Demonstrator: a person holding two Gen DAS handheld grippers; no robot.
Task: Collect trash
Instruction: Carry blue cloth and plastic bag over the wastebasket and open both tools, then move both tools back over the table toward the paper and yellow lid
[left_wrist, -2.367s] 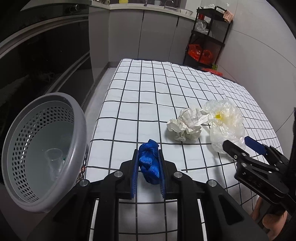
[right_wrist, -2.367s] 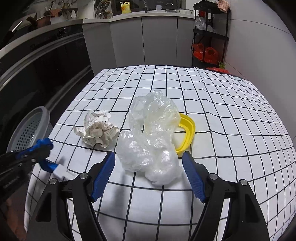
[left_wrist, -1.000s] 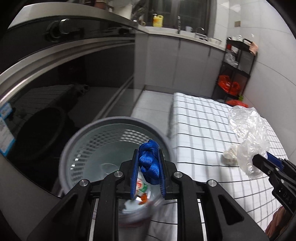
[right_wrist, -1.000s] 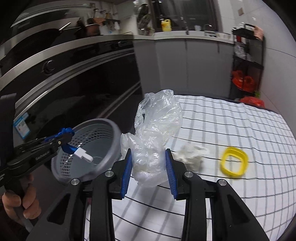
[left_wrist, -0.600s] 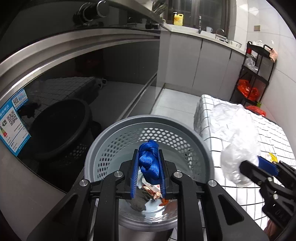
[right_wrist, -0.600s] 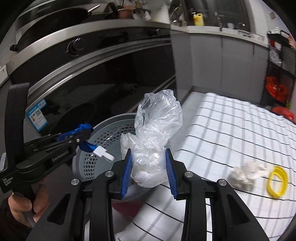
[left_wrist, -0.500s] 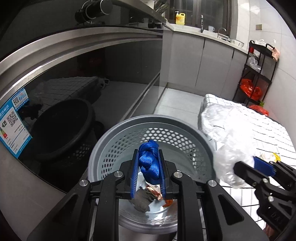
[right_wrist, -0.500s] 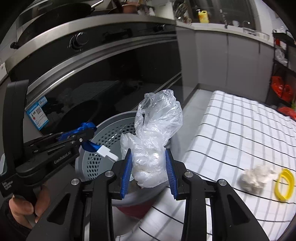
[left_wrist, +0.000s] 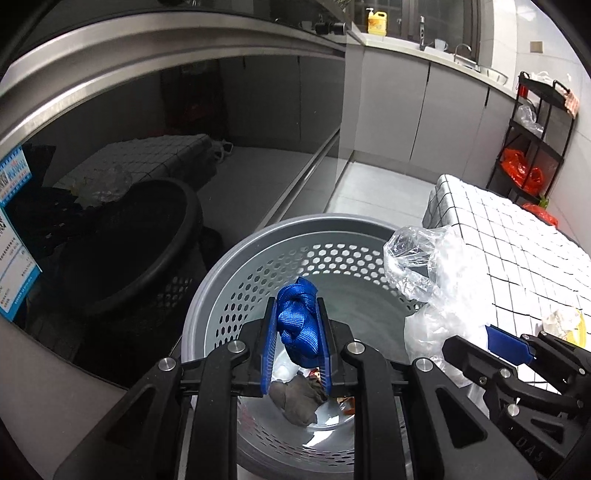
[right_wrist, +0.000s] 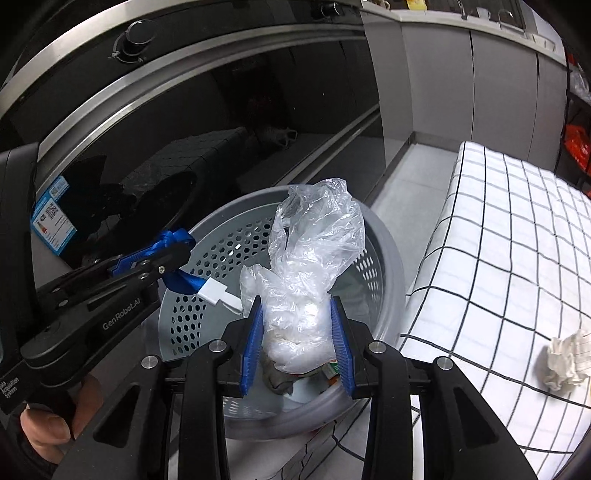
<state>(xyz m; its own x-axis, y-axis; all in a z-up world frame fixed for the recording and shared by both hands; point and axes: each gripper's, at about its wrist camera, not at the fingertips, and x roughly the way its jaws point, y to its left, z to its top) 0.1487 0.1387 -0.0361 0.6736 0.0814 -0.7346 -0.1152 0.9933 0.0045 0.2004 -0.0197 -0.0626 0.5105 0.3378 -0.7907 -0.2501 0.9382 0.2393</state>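
Observation:
My left gripper (left_wrist: 295, 345) is shut on a blue strap bundle (left_wrist: 298, 325) and holds it over the grey perforated basket (left_wrist: 236, 280). My right gripper (right_wrist: 297, 341) is shut on a crumpled clear plastic bag (right_wrist: 310, 273), also held over the basket (right_wrist: 388, 258). The bag also shows in the left wrist view (left_wrist: 428, 280). Grey and red trash lies at the basket's bottom (left_wrist: 299, 397). A crumpled white paper ball (right_wrist: 567, 356) lies on the checked tablecloth (right_wrist: 517, 240).
A dark oven front (right_wrist: 184, 129) stands behind the basket. A black shelf rack (left_wrist: 535, 129) with red bags stands at the far right. Grey cabinets (left_wrist: 424, 110) line the back wall. A yellow item (left_wrist: 581, 325) lies beside the paper ball.
Both grippers moved from the table to over the basket, carrying the blue strap and the plastic bag. In the last half second they came closer above the basket's opening.

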